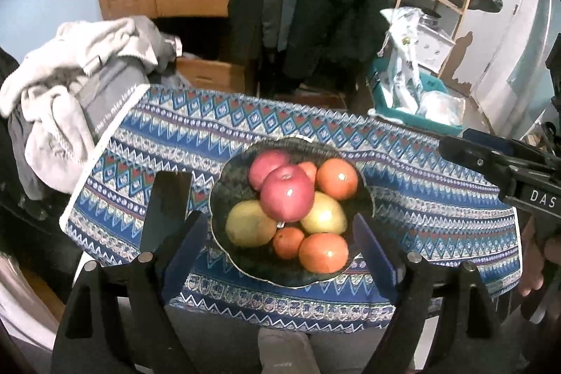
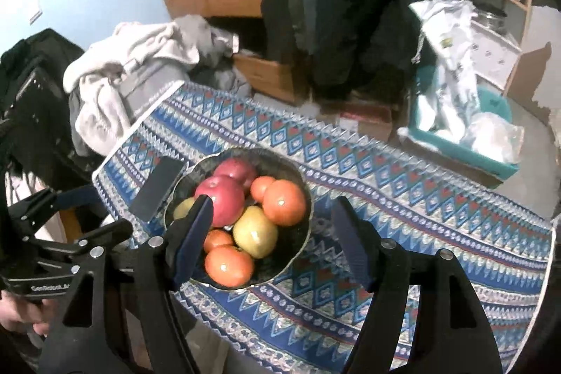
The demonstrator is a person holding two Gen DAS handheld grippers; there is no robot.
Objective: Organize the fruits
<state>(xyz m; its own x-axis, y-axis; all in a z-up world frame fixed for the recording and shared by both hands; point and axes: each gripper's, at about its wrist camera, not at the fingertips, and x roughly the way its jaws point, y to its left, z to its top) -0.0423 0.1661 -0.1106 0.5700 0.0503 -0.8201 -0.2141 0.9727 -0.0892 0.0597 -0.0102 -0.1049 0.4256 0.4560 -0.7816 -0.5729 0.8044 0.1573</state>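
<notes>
A dark glass bowl (image 1: pixel 228 177) (image 2: pixel 301 226) sits on a table under a blue patterned cloth (image 1: pixel 420 198) (image 2: pixel 403 198). Fruit is heaped in it: a red apple (image 1: pixel 286 197) (image 2: pixel 222 198) on top, a second red apple (image 1: pixel 266 163) behind, oranges (image 1: pixel 337 178) (image 2: pixel 284 202), and yellow-green fruits (image 1: pixel 249 224) (image 2: pixel 255 231). My left gripper (image 1: pixel 280 230) hangs above the bowl's near side, open, nothing between its fingers. My right gripper (image 2: pixel 271 212) hovers above the bowl, also open and empty. Each gripper shows at the edge of the other's view.
A dark phone (image 1: pixel 166 209) (image 2: pixel 157 191) lies on the cloth left of the bowl. Piled grey and white clothes (image 1: pixel 70 86) (image 2: pixel 122 72) sit beyond the table's left end. A teal bin (image 1: pixel 417 107) (image 2: pixel 466 146) with plastic bags stands on the floor behind, near hanging coats and shelves.
</notes>
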